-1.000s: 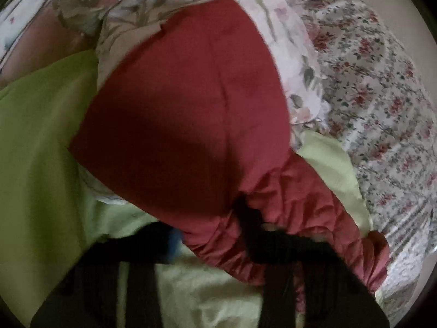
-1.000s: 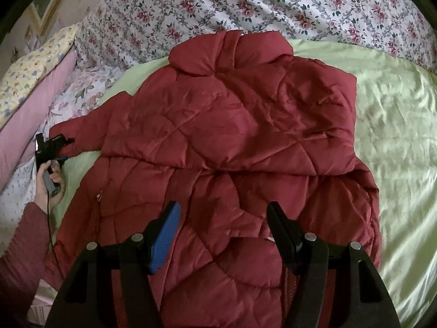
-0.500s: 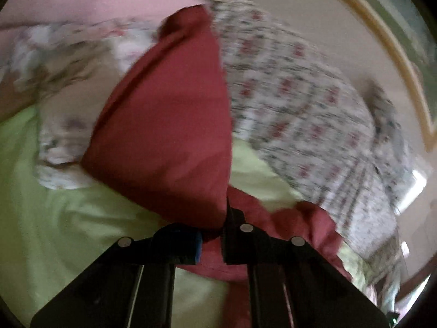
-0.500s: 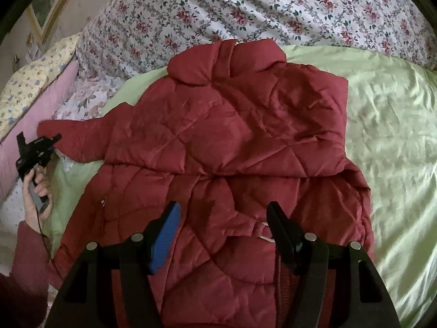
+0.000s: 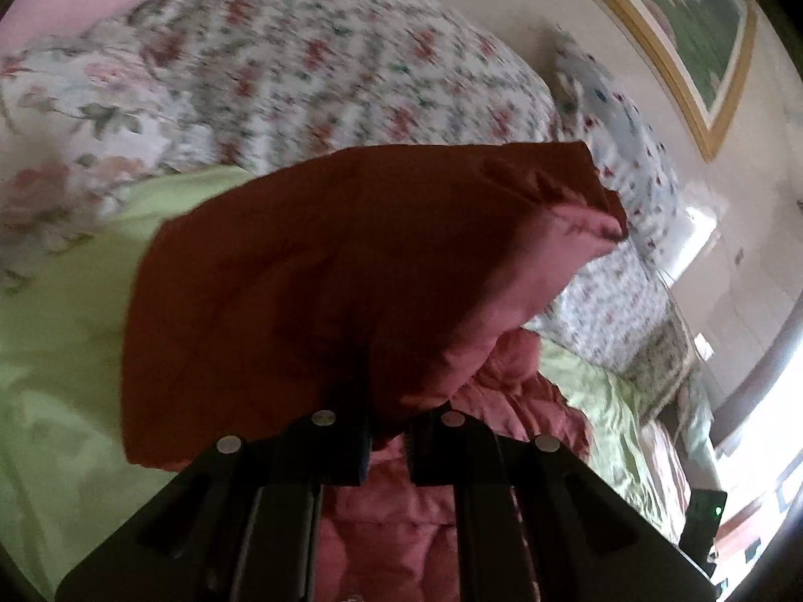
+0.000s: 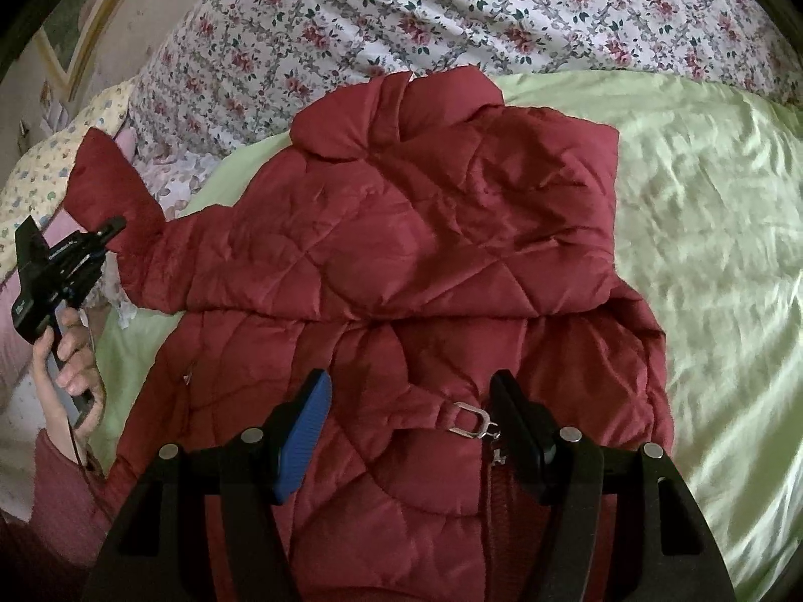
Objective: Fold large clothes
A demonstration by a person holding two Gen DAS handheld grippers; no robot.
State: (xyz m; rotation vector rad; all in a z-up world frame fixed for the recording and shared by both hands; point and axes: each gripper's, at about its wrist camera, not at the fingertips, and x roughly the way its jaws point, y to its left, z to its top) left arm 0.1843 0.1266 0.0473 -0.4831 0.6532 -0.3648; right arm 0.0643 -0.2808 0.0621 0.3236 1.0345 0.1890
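Your left gripper (image 5: 386, 444) is clamping while your right gripper (image 6: 409, 431) is hanging wide open.

Your left hand (image 6: 70, 356) is wrapping the left gripper's handle at the far left, raised and tilted, its fingers pinching the jacket sleeve (image 6: 108, 190) with cloth bunched between them. Your right gripper is pointing forward and down, its blue-padded finger (image 6: 303, 439) and black finger well apart, gripping nothing.

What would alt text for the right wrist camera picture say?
A red quilted jacket lies on a green sheet, with the open right gripper above its hem. At far left, the left gripper lifts one sleeve.
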